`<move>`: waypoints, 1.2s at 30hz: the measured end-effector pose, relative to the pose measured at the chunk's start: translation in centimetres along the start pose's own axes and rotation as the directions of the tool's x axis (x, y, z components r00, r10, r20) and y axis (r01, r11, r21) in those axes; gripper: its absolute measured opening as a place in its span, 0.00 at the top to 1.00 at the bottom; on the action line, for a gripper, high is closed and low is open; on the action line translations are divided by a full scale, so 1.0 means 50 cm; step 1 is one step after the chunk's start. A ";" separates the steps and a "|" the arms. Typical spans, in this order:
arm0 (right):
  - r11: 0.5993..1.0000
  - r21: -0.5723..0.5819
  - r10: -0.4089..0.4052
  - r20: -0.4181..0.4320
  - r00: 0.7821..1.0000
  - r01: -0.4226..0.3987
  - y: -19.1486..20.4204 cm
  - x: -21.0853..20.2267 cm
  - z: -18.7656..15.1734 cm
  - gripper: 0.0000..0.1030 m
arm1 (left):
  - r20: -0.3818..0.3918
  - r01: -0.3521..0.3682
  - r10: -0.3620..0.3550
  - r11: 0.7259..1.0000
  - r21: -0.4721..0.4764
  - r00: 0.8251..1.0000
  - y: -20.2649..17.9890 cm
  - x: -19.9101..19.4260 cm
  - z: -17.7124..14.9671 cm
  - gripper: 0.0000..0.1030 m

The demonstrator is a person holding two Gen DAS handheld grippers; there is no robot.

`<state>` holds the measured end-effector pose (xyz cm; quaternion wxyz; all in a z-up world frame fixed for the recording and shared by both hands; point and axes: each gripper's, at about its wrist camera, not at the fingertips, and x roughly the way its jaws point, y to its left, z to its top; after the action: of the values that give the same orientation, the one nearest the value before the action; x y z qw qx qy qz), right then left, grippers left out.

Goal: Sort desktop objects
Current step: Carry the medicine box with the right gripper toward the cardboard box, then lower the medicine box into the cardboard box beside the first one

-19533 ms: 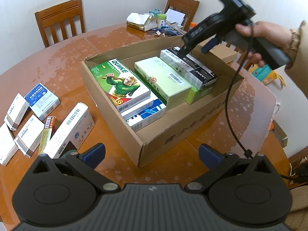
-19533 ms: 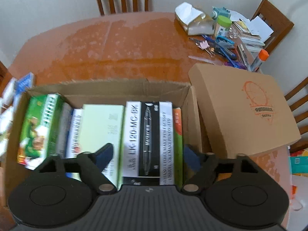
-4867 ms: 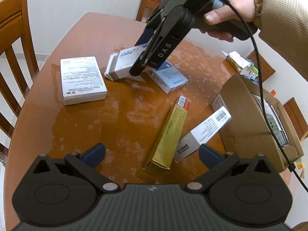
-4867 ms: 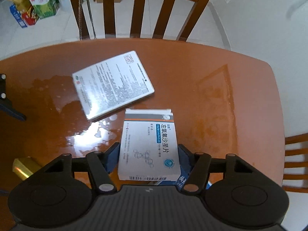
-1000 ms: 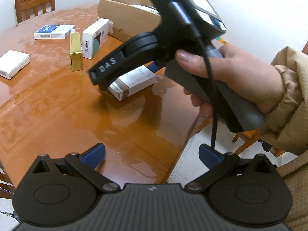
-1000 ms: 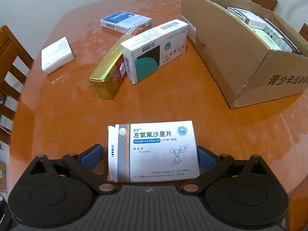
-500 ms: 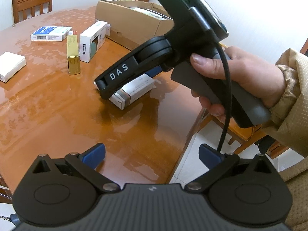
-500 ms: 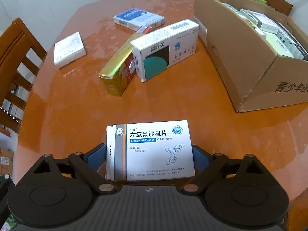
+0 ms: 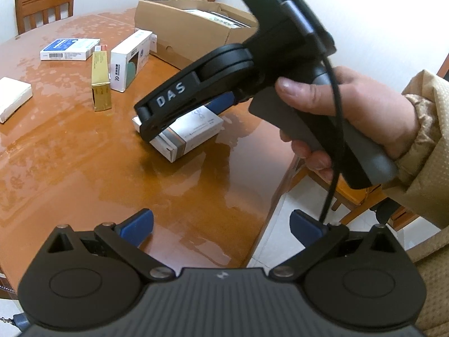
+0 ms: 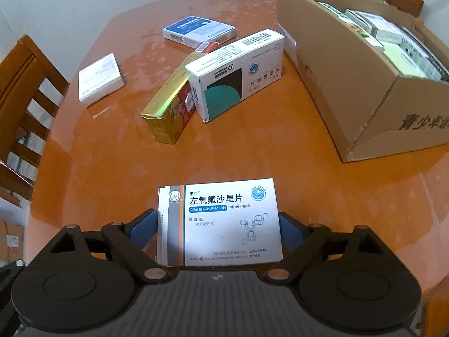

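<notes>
Bare table (image 10: 252, 154) ahead; cardboard box (image 10: 350, 84) blocks the right.

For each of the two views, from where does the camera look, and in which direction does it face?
Left wrist: sits on the left hand-held gripper, jaws open and empty; faces down across the table's near corner toward the right hand-held gripper and the person's hand.
Right wrist: sits on the right hand-held gripper, jaws closing around the white medicine box; faces down the table toward the cardboard box.
Shared: the medicine box, cardboard box, gold box.
</notes>
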<state>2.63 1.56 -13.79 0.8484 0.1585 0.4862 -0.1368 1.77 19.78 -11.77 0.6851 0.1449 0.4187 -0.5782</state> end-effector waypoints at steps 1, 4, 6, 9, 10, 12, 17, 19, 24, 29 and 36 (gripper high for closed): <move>1.000 0.009 0.013 0.002 1.000 -0.013 -0.004 -0.003 0.001 0.10 | 0.002 0.001 -0.001 1.000 0.000 1.000 0.001 0.000 0.002 0.00; 0.997 0.049 0.057 0.018 0.998 -0.057 -0.019 -0.019 0.006 0.10 | 0.011 0.008 -0.008 1.000 -0.004 1.000 0.002 -0.002 0.008 0.00; 0.996 0.059 0.073 0.025 0.997 -0.074 -0.025 -0.032 0.012 0.10 | 0.019 0.012 -0.012 1.000 -0.006 1.000 0.002 -0.003 0.013 0.00; 0.995 0.048 0.085 0.037 0.996 -0.087 -0.026 -0.052 0.018 0.10 | 0.029 0.010 -0.010 1.000 -0.014 1.000 0.002 -0.002 0.023 0.00; 0.994 0.047 0.097 0.040 0.995 -0.099 -0.027 -0.059 0.019 0.10 | 0.031 0.005 -0.005 1.000 -0.018 0.999 0.002 -0.002 0.026 0.00; 0.991 0.050 0.125 0.038 0.991 -0.127 -0.028 -0.075 0.021 0.10 | 0.036 -0.006 0.006 1.000 -0.027 0.999 0.002 -0.002 0.033 0.00; 0.982 0.014 0.187 0.097 0.978 -0.189 -0.032 -0.162 0.055 0.10 | 0.056 -0.012 0.017 0.995 -0.095 0.998 0.002 -0.009 0.056 0.00; 0.982 -0.023 0.190 0.146 0.971 -0.189 -0.045 -0.206 0.084 0.10 | 0.067 -0.025 0.033 0.993 -0.114 0.997 -0.004 -0.006 0.072 0.00; 0.992 -0.054 0.123 0.251 0.960 -0.113 -0.164 -0.277 0.181 0.10 | 0.092 -0.059 0.074 0.986 -0.159 0.993 -0.025 0.020 0.126 0.00; 0.999 -0.036 0.024 0.264 0.964 -0.015 -0.345 -0.256 0.287 0.10 | 0.092 -0.120 0.144 0.967 -0.227 0.985 -0.065 0.091 0.204 0.00; 0.994 -0.080 0.077 0.113 0.991 -0.068 -0.483 -0.106 0.384 0.10 | 0.077 -0.193 0.238 0.908 -0.372 0.968 -0.107 0.177 0.281 0.00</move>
<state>5.69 -27.78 -3.32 0.8851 0.1356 0.4347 -0.0963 2.43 2.70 -8.24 0.7837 0.0265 0.4573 -0.4195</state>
